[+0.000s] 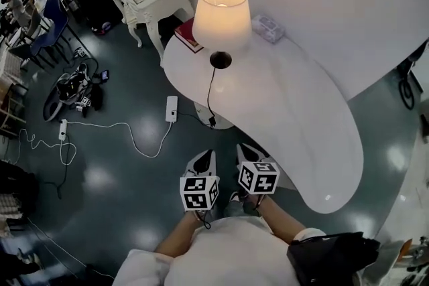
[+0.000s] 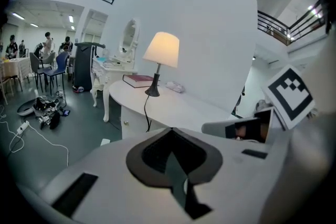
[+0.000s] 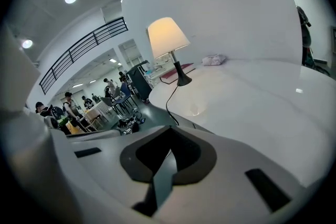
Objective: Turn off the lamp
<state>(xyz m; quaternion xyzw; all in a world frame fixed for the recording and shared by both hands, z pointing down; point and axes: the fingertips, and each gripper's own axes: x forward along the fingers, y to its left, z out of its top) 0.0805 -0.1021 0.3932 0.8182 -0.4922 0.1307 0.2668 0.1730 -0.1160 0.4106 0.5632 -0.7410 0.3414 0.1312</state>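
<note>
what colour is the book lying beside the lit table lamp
Dark red book, clearest in the head view.

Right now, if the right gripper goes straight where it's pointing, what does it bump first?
The right gripper would probably hit the white table near its edge, well before the lit lamp farther back. Depth is hard to judge.

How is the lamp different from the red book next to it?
The lamp stands upright and glows; the red book lies flat and gives no light. The lamp is cream on top and black at the bottom, while the book is dark red. The lamp has a black cord trailing off it; the book has none. The lamp is much taller than the book. Both sit at the far end of the white table.
</note>
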